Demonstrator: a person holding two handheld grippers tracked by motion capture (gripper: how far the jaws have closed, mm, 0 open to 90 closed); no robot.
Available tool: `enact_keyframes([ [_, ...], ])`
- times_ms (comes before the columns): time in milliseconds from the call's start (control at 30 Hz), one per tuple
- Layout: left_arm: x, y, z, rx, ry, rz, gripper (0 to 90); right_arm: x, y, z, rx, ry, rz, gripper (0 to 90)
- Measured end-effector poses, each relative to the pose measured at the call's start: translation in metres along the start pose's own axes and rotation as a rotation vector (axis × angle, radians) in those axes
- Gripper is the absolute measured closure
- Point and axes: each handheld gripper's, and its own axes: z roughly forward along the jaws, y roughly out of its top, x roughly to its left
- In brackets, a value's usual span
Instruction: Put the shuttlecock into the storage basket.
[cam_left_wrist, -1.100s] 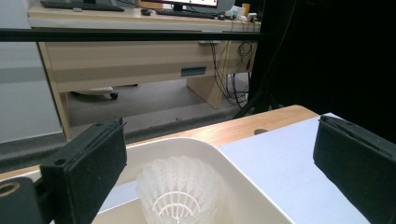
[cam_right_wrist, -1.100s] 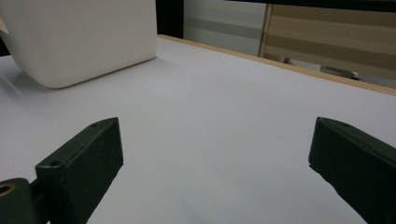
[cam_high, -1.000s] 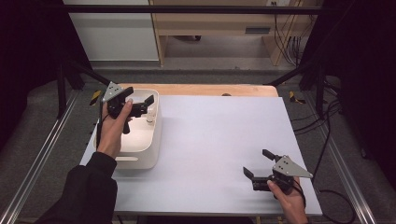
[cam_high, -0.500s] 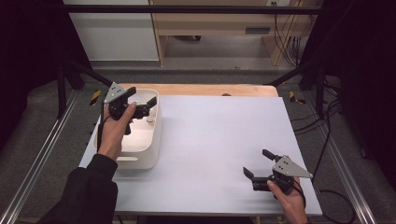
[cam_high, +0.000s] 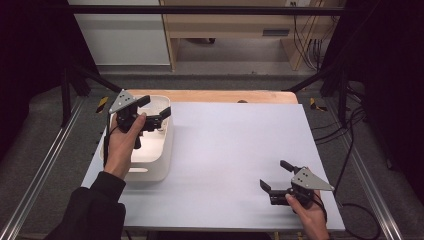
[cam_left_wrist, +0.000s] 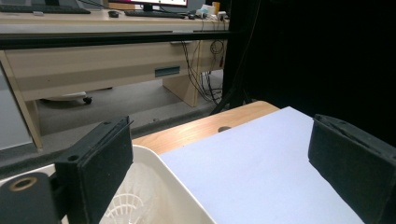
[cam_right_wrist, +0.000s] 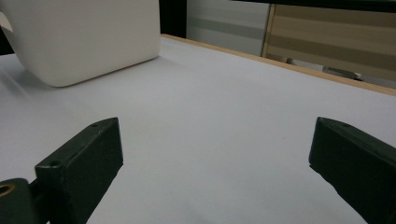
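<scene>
Your left claw (cam_high: 152, 111) hangs above the far end of the white bin (cam_high: 165, 150), jaws spread wide and holding nothing, likely so you can reach down inside; a white ribbed thing shows at the bin's bottom in the left gripper view, too cropped to name. Your right claw (cam_high: 276, 176) rests low near the tabletop's (cam_high: 230, 150) front right, also spread and empty, well apart from the bin.

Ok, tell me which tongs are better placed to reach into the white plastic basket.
Left. The left tongs hover open over the white plastic basket, while the right tongs sit open at the table's far near-right corner.
</scene>
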Motion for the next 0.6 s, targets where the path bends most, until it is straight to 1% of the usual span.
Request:
enact_keyframes([
  [100, -0.004, 0.002, -0.005, -0.002, -0.004, 0.007, 4.0, 0.001, 0.001, 0.001, 0.001, 0.001, -0.003, 2.9],
  [133, -0.006, 0.003, -0.005, -0.008, -0.010, -0.001, 3.1, 0.001, 0.000, 0.002, 0.002, 0.000, -0.005, 2.9],
  [200, -0.009, 0.005, -0.008, -0.019, -0.005, -0.009, 1.3, 0.001, 0.000, 0.001, 0.004, -0.002, -0.006, 2.9],
  [367, -0.015, 0.009, -0.014, -0.034, -0.002, -0.016, 1.3, 0.001, -0.001, -0.001, 0.002, -0.005, -0.007, 2.8],
  [600, -0.024, 0.011, -0.021, -0.012, 0.027, -0.002, 1.3, 0.001, 0.000, 0.000, 0.002, 0.000, -0.006, 2.7],
])
